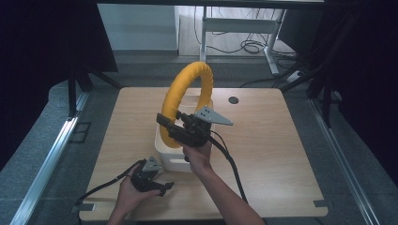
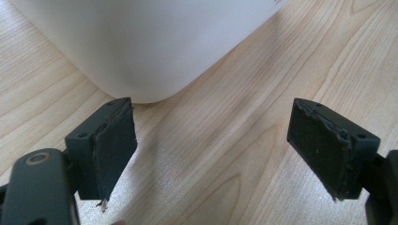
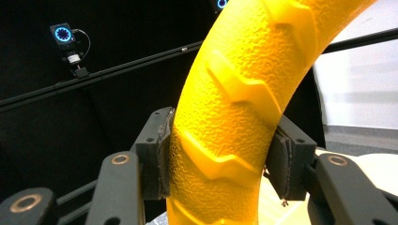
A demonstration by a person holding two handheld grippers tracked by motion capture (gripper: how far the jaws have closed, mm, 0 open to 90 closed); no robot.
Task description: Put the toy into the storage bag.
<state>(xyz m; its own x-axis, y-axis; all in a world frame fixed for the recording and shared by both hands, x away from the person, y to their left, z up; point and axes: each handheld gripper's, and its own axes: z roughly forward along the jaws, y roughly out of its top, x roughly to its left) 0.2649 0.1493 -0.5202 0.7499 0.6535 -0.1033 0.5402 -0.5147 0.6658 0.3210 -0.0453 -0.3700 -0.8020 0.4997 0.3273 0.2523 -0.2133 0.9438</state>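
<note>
High view: right hand-held gripper (image 1: pixel 165 125) clamped on yellow ring (image 1: pixel 185 96), held upright above white bin (image 1: pixel 171 157). Left hand-held gripper (image 1: pixel 165 187) jaws wide apart, empty, on worktop (image 1: pixel 272 140) beside bin.

The ring (image 1: pixel 187 101) was bright yellow w/ a pebbled skin and raised zigzag tread, plain to see in the right gripper view (image 3: pixel 234 117). The box (image 1: pixel 176 152) under it was plain white, no markings; same smooth white in the left gripper view (image 2: pixel 141 42). The table (image 1: pixel 263 140) was pale wood, light tan w/ fine grain lines, and had a dark round spot (image 1: pixel 233 100) near its far edge. The right gripper (image 1: pixel 164 123) was black, w/ brass-coloured rivets and a grey plate on top; its pads (image 3: pixel 162 154) were dark, matte. The left gripper (image 1: pixel 165 187) was black too, grey plate; pads (image 2: pixel 115 150) charcoal, finely speckled. Cables black. Floor grey, backdrop black.
</note>
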